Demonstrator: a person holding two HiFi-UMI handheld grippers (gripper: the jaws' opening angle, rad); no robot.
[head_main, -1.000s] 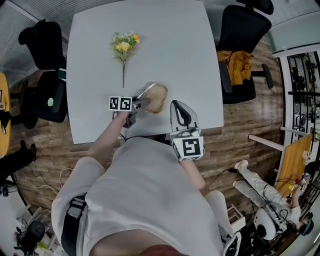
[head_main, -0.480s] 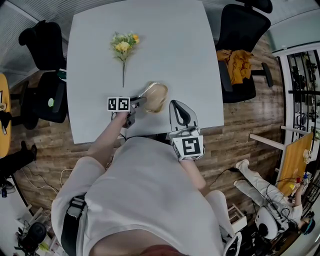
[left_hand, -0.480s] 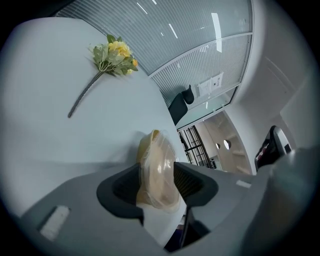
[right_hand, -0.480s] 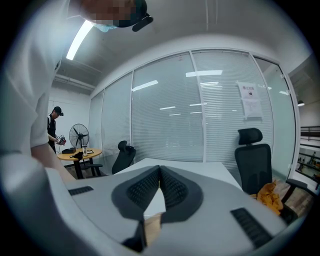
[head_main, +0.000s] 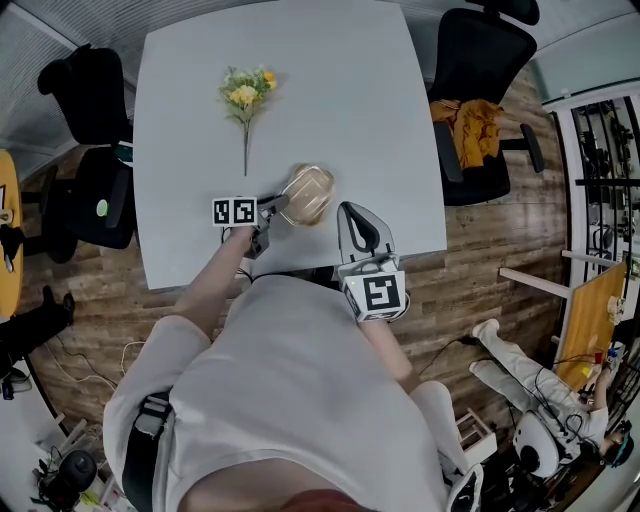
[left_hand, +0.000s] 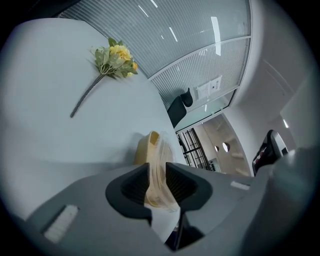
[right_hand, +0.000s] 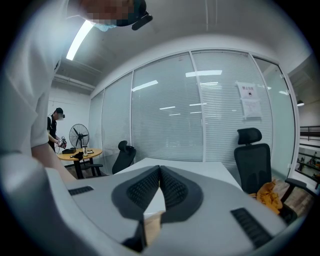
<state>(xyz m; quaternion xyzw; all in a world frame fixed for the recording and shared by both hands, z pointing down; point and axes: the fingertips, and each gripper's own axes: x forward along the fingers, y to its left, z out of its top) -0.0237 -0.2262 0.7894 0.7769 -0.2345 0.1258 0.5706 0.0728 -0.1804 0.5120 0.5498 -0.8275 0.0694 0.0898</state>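
I log a white short-sleeved shirt (head_main: 290, 380), dark strap (head_main: 140, 455) at one shoulder. On left hand-held gripper (left_hand: 157, 172) and right hand-held gripper (right_hand: 159, 171): grey shells, black ribbed pads (right_hand: 142, 187) (white cubes (head_main: 376, 293), black square markers).

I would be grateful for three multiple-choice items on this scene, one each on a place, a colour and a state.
1. Where does the flower sprig lie?
A) on the white table
B) on a chair
C) on the floor

2. What colour are its blossoms?
A) red
B) yellow
C) blue

3. How does the left gripper stand?
A) wide open
B) shut on the sprig's stem
C) shut on the tan container

Answers: 1 A, the head view shows it flat on the tabletop. 2 B, both views show yellow blooms. 3 C, the left gripper view shows the jaws pinching its clear rim.
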